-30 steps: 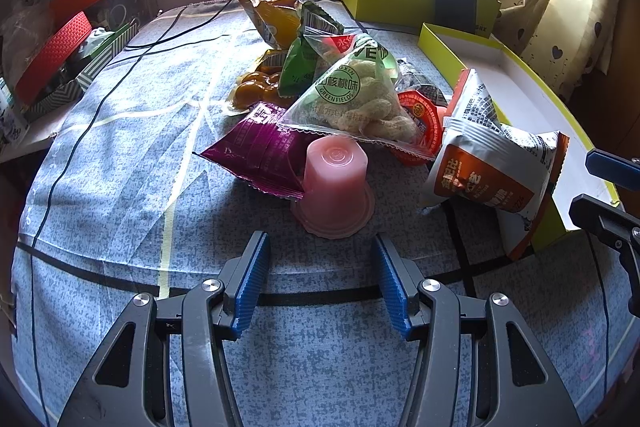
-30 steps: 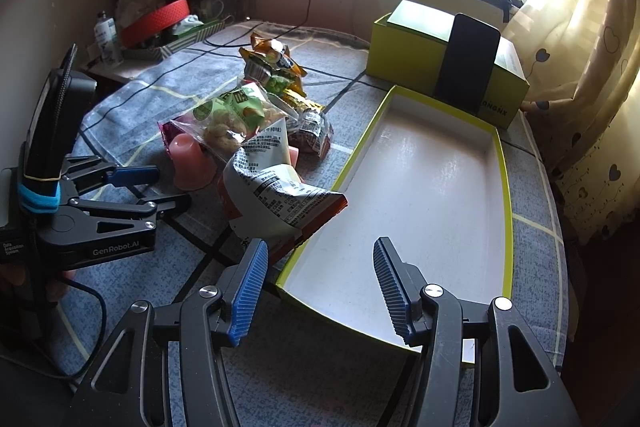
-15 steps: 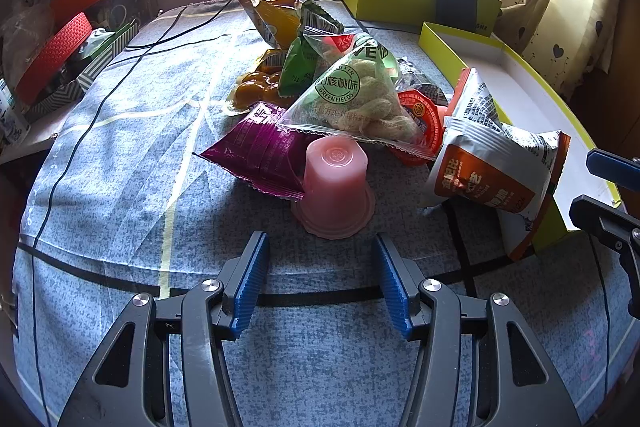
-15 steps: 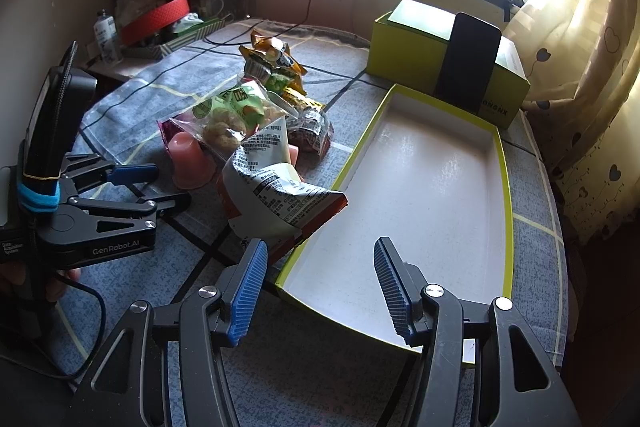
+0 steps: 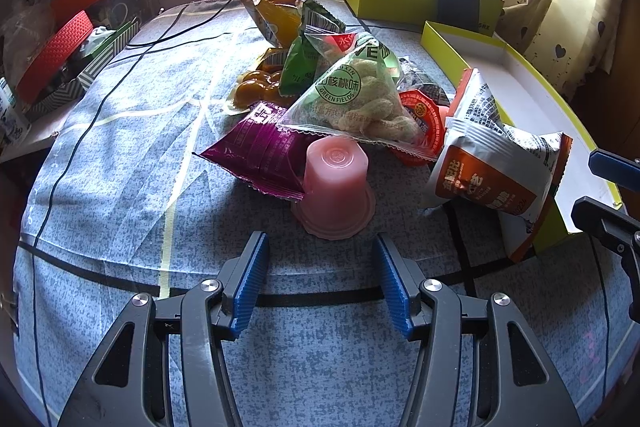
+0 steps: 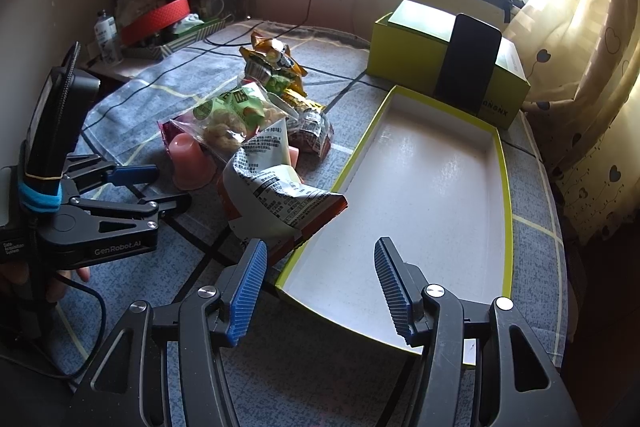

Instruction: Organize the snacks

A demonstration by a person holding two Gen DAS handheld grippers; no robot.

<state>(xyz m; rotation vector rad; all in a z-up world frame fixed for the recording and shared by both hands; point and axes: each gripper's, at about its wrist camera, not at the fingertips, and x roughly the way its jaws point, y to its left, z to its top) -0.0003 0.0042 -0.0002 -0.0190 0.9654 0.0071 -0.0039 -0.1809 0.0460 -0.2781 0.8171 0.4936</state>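
left gripper [image 5: 320,281] jaws wide, empty, right gripper [image 6: 318,287] likewise

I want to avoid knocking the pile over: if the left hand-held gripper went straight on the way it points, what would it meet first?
Probably the upside-down pink jelly cup, which stands centred ahead of the open left hand-held gripper. Only bare tablecloth lies between them, though depth is hard to judge.

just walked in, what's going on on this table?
A person holds a gripper in each hand over a pile of snacks; nothing is picked up yet. The left gripper is open, aimed at an upturned pink jelly cup just ahead of it. The right gripper is open above the near corner of the empty yellow-rimmed tray, where an orange-and-white chip bag leans on the rim.
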